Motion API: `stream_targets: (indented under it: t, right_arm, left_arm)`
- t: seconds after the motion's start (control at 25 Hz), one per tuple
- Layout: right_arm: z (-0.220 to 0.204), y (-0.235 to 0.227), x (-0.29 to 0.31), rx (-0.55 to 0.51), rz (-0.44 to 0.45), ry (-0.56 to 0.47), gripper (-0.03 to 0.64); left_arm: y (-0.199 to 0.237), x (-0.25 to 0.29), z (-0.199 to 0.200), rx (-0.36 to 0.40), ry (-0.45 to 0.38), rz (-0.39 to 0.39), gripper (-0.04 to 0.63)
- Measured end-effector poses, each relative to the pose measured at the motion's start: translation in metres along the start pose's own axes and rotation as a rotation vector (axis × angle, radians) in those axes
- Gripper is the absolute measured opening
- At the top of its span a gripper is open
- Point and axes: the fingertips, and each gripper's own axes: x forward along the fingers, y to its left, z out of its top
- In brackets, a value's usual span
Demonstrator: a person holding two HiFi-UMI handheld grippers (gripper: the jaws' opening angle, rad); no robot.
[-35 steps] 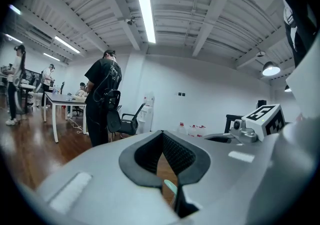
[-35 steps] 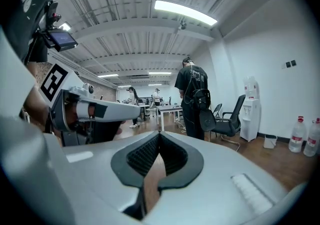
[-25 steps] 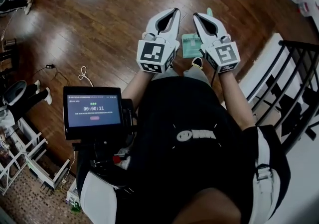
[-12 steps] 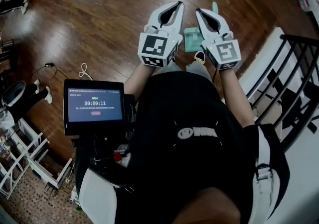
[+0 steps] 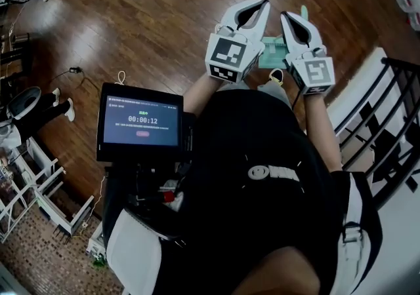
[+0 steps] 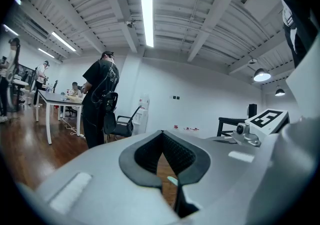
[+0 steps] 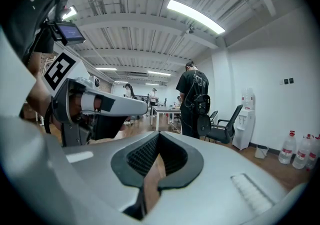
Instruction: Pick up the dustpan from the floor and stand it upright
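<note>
The green dustpan (image 5: 271,53) lies flat on the brown wooden floor (image 5: 151,18), just in front of the person's shoe (image 5: 276,77). It is near the floor's right edge, where a black railing (image 5: 387,110) stands. A thin green part (image 5: 303,10), likely its handle, points away from the person. The left gripper (image 5: 254,10) and the right gripper (image 5: 289,21) are held side by side in the air above the dustpan, one on each side. Both point out across the room, not down at the floor. The jaws of the left gripper are closed with nothing in them, and the jaws of the right gripper are closed and empty too. I think they are held like this because the picking up has not started yet. The person will have to bend down and open a pair of jaws to grab the dustpan. Each gripper has a cube (image 5: 231,58) with black and white squares on it. A small screen (image 5: 141,120) at the person's left side shows a clock that reads 00:00:12; the other words on it are too tiny to read
</note>
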Motion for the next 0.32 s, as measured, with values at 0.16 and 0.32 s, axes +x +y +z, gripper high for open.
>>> stream_targets:
  t: [0.16,0.32]
  right_arm:
    - [0.0013,-0.0016,-0.0024,-0.009,-0.003,0.000,0.002]
    - [-0.0006,-0.0038,-0.0050,-0.017,-0.009,0.005,0.002]
  left_arm:
    - [-0.0023,-0.0001,0.0025,-0.011,0.001,0.002,0.018]
    - [-0.0042,0.0018,-0.0039,0.004,-0.012,-0.013,0.018]
